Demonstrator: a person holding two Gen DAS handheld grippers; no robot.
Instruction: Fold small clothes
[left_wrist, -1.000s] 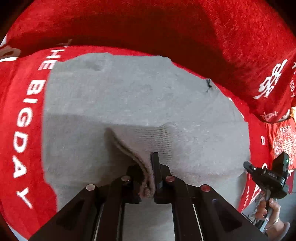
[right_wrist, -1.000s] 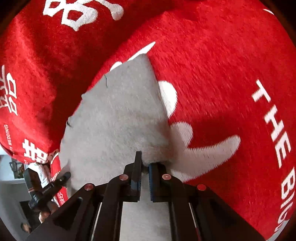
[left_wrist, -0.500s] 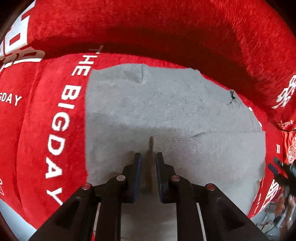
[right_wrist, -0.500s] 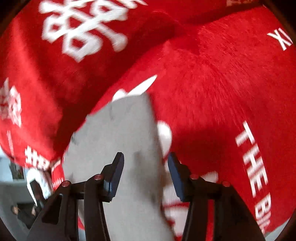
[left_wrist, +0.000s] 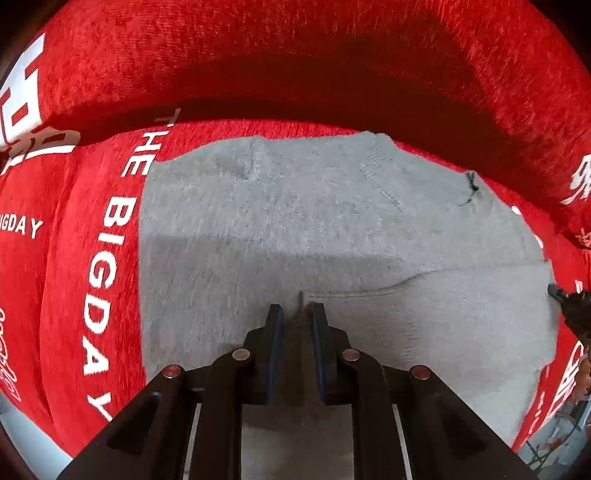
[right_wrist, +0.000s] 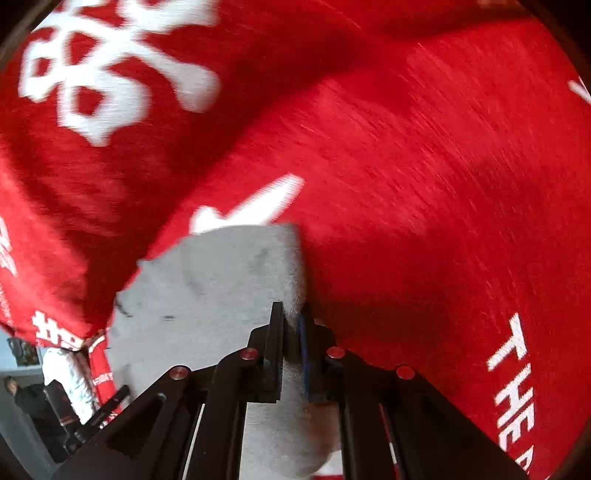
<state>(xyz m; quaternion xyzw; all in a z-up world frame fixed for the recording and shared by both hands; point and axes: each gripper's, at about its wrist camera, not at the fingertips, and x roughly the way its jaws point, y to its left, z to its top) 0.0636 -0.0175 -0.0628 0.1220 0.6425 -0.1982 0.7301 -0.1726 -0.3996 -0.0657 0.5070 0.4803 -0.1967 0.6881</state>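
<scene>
The grey garment (left_wrist: 332, 236) lies flat on the red cover (left_wrist: 74, 258), its far edge near the red backrest, and it looks light, soft and limp, so I judge it will sag and crease wherever I lift it and wants taking by an edge or corner, not the middle. My left tongs (left_wrist: 297, 314) stand narrowly apart over its near part, holding nothing. My right tongs (right_wrist: 292, 314) are pinched on its right edge (the view is blurred, so how deep I cannot tell).
</scene>
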